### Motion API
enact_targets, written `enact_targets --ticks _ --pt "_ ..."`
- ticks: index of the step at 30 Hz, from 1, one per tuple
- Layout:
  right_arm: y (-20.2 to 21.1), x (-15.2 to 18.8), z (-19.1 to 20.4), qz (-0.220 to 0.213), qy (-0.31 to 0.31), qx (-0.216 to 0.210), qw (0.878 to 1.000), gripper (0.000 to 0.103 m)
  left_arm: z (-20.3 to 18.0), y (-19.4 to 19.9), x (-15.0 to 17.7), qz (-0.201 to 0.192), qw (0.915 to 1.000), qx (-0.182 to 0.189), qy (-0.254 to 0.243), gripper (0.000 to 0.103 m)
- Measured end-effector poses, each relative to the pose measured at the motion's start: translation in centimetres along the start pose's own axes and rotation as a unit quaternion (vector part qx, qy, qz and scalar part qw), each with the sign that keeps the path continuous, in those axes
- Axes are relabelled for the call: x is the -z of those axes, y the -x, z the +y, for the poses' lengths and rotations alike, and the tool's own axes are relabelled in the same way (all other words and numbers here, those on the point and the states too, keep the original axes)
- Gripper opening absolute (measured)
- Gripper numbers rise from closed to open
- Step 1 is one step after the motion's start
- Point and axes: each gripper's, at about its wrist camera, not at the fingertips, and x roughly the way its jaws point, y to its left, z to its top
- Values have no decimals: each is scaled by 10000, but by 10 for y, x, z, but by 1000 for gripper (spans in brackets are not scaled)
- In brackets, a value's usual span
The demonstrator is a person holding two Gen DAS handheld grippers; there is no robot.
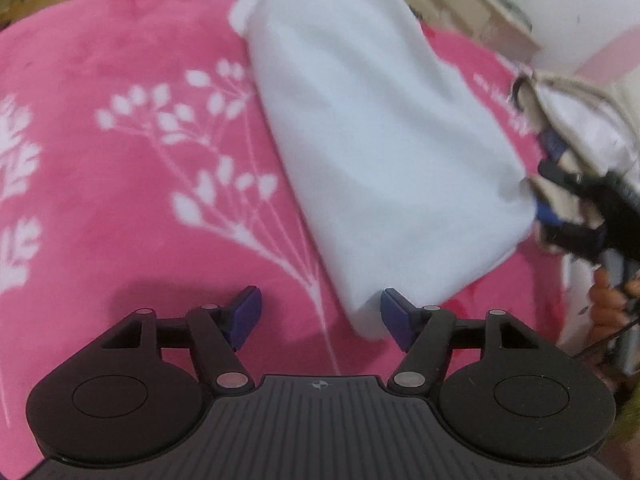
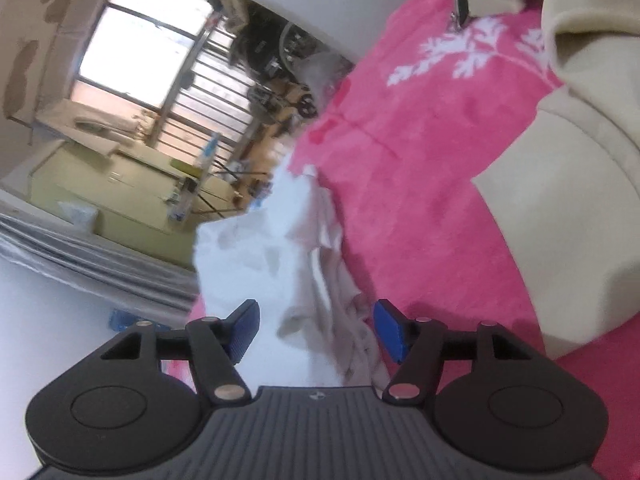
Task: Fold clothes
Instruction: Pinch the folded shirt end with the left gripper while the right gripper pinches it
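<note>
Pink floral fleece blanket (image 1: 120, 208) bears a white cloth garment (image 1: 360, 140) folded long; both grippers, left gripper (image 1: 320, 314) and right gripper (image 2: 316, 328), gape, gripping nothing; further folds likely remain.

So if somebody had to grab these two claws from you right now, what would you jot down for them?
Left claw: open, holding nothing, just beside the near corner of the white garment.
Right claw: open, with bunched white cloth lying between its blue pads, not clamped.
The white garment lies as a long folded strip on the pink blanket. A beige garment lies beside it, apparently unfolded.
Left to do: probably fold the strip shorter, then the beige piece.
</note>
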Motion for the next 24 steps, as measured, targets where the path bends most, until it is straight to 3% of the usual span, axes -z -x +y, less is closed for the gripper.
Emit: enact_targets --ticks 7,8,10,11,13,15,19,24 --pt "-44 9 5 977 232 111 9949 72 -12 -13 -2 -59 9999 -86 -44 72" --pt "-45 11 6 1064 254 88 9940 70 -13 -13 1 -94 9999 -110 -82 72" --pt "-46 14 7 1191 262 97 9925 51 -15 -14 2 -154 9998 -86 -21 70" --pt "-47 15 8 1228 246 132 9920 47 -17 -14 3 -184 9998 -73 11 69" --pt "-48 19 9 1302 214 203 9910 23 -20 -15 4 -209 9998 -8 38 51" --pt "-48 23 10 1377 182 273 9899 13 -23 -15 4 -234 9997 58 63 27" --pt "-47 28 19 1529 143 416 9873 9 -22 -14 8 -247 9994 148 172 13" --pt "-27 47 29 1911 58 668 9793 8 -9 0 31 54 9970 622 464 9"
